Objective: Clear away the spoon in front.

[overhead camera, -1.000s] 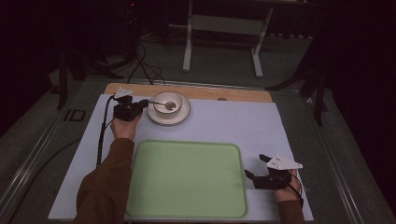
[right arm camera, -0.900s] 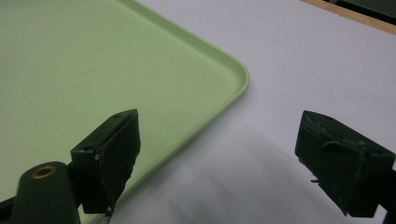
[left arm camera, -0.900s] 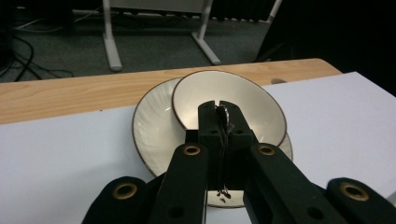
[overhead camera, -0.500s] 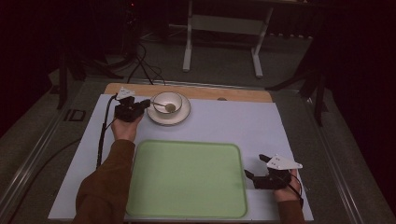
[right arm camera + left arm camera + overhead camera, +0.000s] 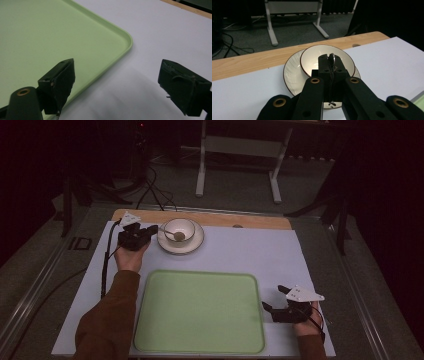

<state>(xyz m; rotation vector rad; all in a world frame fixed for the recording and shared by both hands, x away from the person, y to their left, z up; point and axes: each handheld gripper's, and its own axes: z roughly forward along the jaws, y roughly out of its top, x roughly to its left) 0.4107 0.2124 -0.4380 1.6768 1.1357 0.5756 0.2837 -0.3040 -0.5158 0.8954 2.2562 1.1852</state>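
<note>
In the left gripper view the closed jaws of the left tool (image 5: 331, 62) cover most of the spoon (image 5: 332, 56); a sliver of its metal handle shows between the jaw tips. From the high view, the spoon (image 5: 174, 234) lies in the bowl (image 5: 180, 230) on the saucer (image 5: 194, 243), at the worktop's (image 5: 250, 252) far left, handle pointing toward the left tool (image 5: 150, 231) clamped on it. The right tool (image 5: 274, 298) rests wide open, holding nothing, beside the green tray (image 5: 200, 312).

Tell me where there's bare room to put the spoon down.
The green tray is bare throughout. The white mat is free between saucer and right gripper. It is crowded by the bowl, where the left gripper grips the spoon.
</note>
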